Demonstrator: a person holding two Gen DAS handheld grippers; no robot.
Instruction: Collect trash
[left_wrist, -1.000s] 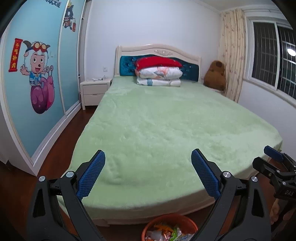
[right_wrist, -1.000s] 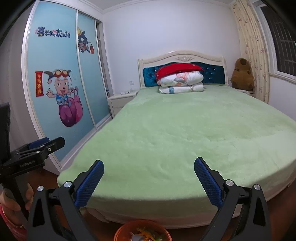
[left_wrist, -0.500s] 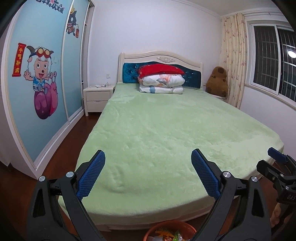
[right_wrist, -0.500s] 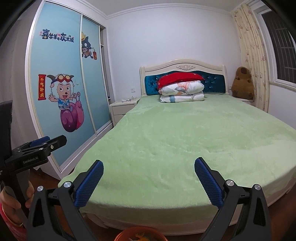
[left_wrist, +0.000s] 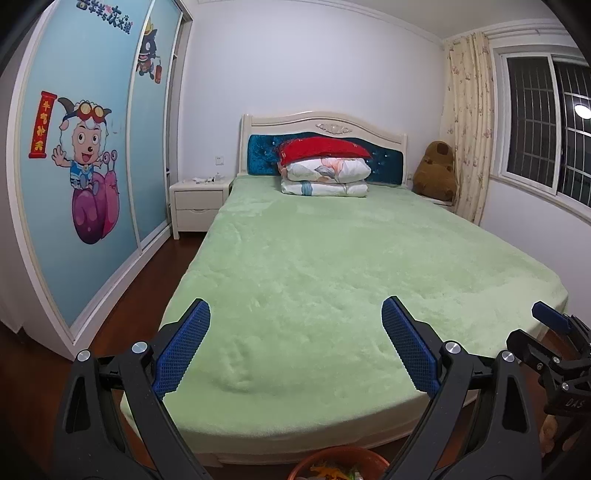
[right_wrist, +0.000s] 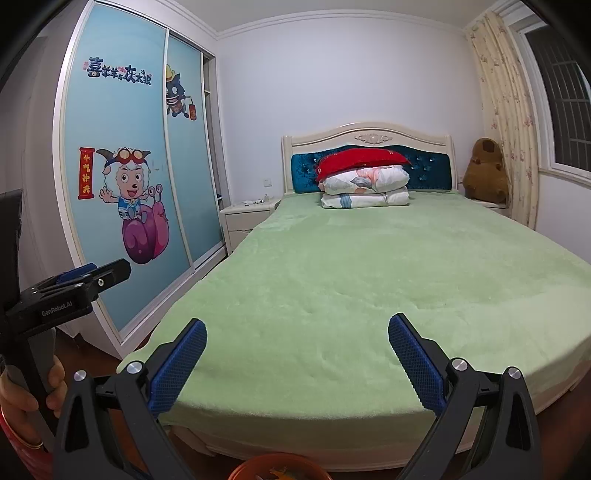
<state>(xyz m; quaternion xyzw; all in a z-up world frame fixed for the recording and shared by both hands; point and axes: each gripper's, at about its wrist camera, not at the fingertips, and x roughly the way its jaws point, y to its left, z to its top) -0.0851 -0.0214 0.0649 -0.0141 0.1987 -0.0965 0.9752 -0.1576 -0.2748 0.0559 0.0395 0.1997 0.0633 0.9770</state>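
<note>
The left gripper (left_wrist: 295, 339) is spread wide with nothing between its blue ribbed pads (left_wrist: 181, 349), aimed level over the foot of the bed (left_wrist: 332, 280). The right gripper (right_wrist: 297, 360) is spread just as wide and holds nothing; it also points across the foot edge of the bed. In the right wrist view the left gripper shows at the left edge with "GenRobot.AI" printed on its black body, and a hand (right_wrist: 26, 395) is wrapped round its handle. In the left wrist view the right gripper (left_wrist: 554, 347) shows at the right edge with the letters "DAS" on it.

Directly below both grippers, on the floor against the foot of the bed, is an orange bin (left_wrist: 338, 461) with bits of coloured trash (left_wrist: 328, 472) inside; only its rim shows in either view.

The green blanket covers the whole bed. At the head edge, folded quilts (left_wrist: 325, 177) are stacked under a red pillow (left_wrist: 321, 149). A brown teddy bear (left_wrist: 436, 170) sits at the far right corner beside the curtain (left_wrist: 469, 122). A white nightstand (left_wrist: 199, 201) stands at the far left corner. The wardrobe door (right_wrist: 122, 177) carries cartoon characters and Chinese lettering.
</note>
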